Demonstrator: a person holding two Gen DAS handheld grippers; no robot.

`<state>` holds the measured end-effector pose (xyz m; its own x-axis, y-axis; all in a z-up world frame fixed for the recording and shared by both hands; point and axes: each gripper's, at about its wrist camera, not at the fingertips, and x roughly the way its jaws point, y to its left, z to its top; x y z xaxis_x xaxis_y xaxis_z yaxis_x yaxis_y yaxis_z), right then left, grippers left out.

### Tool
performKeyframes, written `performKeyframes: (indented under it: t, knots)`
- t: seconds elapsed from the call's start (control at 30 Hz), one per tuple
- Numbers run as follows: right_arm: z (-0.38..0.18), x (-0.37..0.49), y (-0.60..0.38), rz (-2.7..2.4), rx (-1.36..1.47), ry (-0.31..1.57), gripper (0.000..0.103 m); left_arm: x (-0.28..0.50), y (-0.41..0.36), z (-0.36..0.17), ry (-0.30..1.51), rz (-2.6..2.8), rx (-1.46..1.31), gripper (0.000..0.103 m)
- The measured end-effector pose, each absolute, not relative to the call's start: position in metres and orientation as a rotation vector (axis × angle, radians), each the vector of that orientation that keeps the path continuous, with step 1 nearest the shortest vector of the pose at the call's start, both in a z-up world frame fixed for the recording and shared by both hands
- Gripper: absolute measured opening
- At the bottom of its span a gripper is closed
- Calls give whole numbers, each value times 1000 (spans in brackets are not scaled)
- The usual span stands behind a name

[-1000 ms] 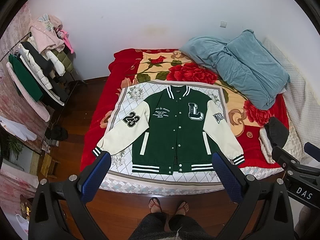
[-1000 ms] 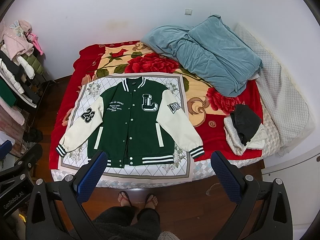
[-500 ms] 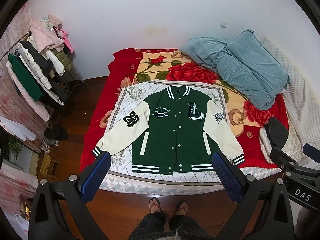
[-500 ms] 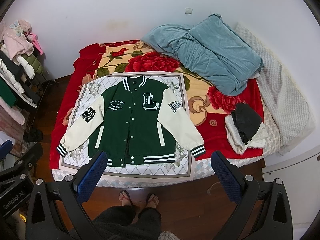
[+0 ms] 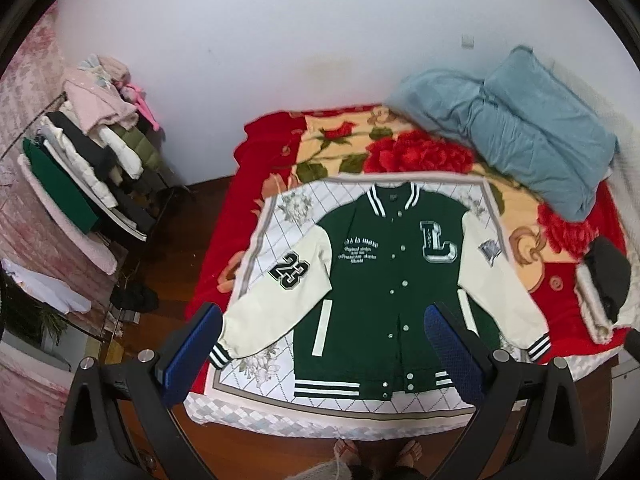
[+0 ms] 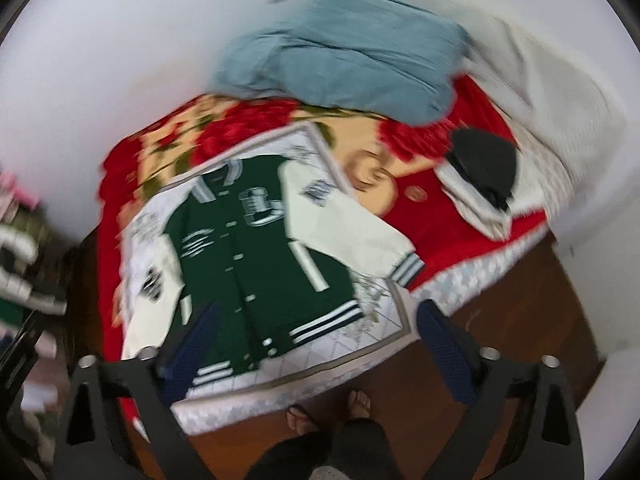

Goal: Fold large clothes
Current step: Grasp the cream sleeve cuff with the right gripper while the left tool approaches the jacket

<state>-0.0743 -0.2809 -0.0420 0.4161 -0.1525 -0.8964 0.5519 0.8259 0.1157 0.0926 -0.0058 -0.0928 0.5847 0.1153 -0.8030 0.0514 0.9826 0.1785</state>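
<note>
A green varsity jacket (image 5: 384, 280) with cream sleeves, a white "L" and a "23" patch lies flat and face up on a white diamond-pattern cloth (image 5: 276, 364) on the bed. My left gripper (image 5: 320, 348) hangs open above the jacket's lower hem, nothing between its blue pads. The right wrist view is blurred and tilted; there the jacket (image 6: 256, 264) lies slanted. My right gripper (image 6: 316, 348) hovers over the hem with its jaws closing, still wide apart and with nothing between them.
A red floral blanket (image 5: 224, 232) covers the bed. A blue quilt (image 5: 516, 136) is heaped at the back right, and a dark garment on a folded white one (image 5: 608, 280) sits at the right edge. A full clothes rack (image 5: 92, 168) stands left. A person's feet (image 6: 328, 412) are on the wooden floor.
Both grippers have dropped towards the bed, so the jacket looks larger. The right gripper has rolled, tilting its view, and its frame has gone blurry.
</note>
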Motion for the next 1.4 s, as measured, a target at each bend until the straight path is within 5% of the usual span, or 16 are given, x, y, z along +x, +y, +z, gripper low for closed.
performKeyframes:
  t: [0.1, 0.2, 0.53, 0.63, 0.8, 0.87, 0.9, 0.93, 1.03, 1.4]
  knots:
    - [-91, -73, -323, -543, 544, 1066, 73, 119, -21, -131, 980, 56, 218, 103]
    - [-149, -72, -370, -608, 690, 1085, 70, 140, -35, -166, 1023, 60, 227, 103]
    - [-402, -65, -499, -657, 1227, 1133, 70, 207, -115, -315, 1211, 105, 309, 103]
    - [-466, -56, -518, -677, 1318, 1101, 81, 218, -136, -352, 1256, 99, 332, 103]
    - [-535, -29, -540, -701, 1412, 1064, 82, 235, -163, -400, 1299, 99, 354, 103]
    - [-550, -16, -543, -709, 1425, 1096, 81, 243, -170, -416, 1315, 95, 348, 103]
    - [-553, -10, -543, -732, 1412, 1092, 70, 246, -174, -422, 1320, 92, 342, 103]
    - [-552, -7, -543, -753, 1389, 1081, 47, 249, -178, -428, 1326, 86, 336, 103]
    - [-535, 7, -537, -795, 1303, 1051, 21, 255, -188, -439, 1331, 60, 338, 103]
    - [-420, 42, -623, -962, 919, 828, 13, 277, -247, -438, 1292, -91, 328, 103]
